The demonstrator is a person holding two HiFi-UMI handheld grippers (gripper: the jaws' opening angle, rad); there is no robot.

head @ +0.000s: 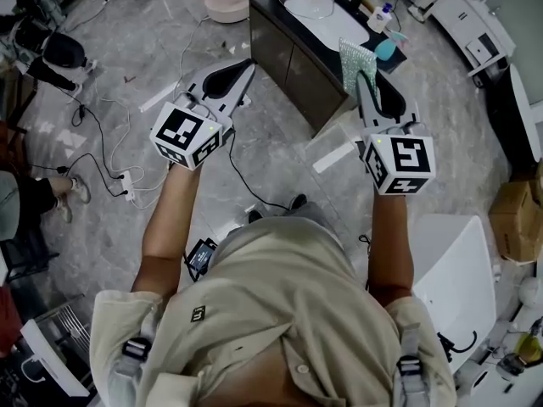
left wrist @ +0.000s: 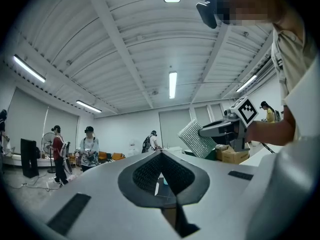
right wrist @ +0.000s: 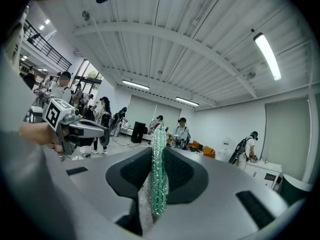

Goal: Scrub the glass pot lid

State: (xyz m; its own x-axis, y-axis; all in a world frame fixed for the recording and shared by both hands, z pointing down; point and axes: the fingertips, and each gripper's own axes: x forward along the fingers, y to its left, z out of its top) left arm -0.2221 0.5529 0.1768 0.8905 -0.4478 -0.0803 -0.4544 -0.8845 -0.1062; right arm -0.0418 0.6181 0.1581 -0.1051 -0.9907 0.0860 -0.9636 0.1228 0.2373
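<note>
Mid-frame in the head view, the left gripper [head: 248, 64] has its jaws closed together on nothing. To its right, the right gripper [head: 365, 76] is clamped on a green mesh scouring pad [head: 355, 58]. Beyond them, at top centre, the glass pot lid [head: 309, 5] lies in the white sink [head: 344, 25] of a dark cabinet [head: 284, 58].

Two grippers [head: 245, 65] [head: 365, 80], one scouring pad [head: 355, 58] (green)

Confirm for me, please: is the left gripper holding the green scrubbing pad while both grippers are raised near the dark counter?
Not quite: the right gripper holds the scrubbing pad, as the right gripper view shows. The left gripper is shut on nothing. Both are raised near the dark counter.
</note>
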